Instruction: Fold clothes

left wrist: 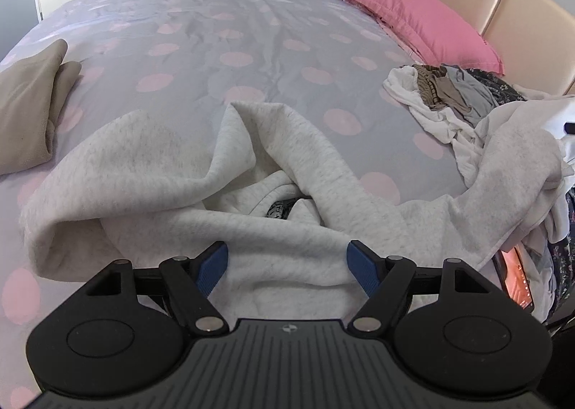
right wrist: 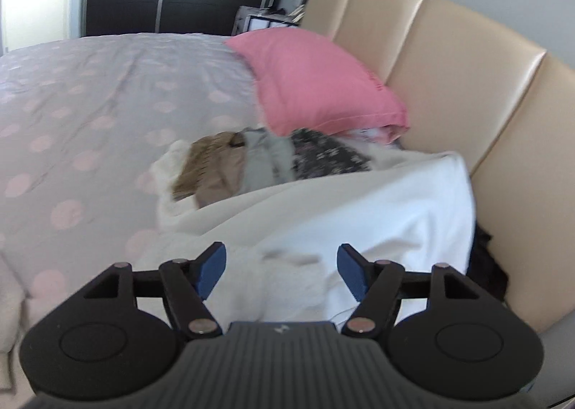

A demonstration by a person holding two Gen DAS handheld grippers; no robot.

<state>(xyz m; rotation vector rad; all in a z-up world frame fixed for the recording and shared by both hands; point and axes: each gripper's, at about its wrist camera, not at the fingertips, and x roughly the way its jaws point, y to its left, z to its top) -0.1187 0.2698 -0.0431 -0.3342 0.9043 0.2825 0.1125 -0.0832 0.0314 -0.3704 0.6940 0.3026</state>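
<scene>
A light grey sweatshirt (left wrist: 172, 172) lies crumpled on the bed, its right part draped over a pile of unfolded clothes (left wrist: 452, 100). My left gripper (left wrist: 287, 258) stands open just above the sweatshirt's near edge, blue fingertips (left wrist: 214, 265) apart with cloth showing between them. In the right wrist view, the right gripper (right wrist: 282, 261) is open over pale white cloth (right wrist: 359, 215). Behind it sits the clothes pile (right wrist: 251, 161) with brown, grey and dark floral pieces. That view is blurred.
The bed has a grey cover with pink dots (left wrist: 230, 60). A pink pillow (left wrist: 424, 21) leans by the beige padded headboard (right wrist: 449, 86). A folded tan garment (left wrist: 28, 103) lies at the left. A phone with a lit screen (left wrist: 517, 279) sits at the right edge.
</scene>
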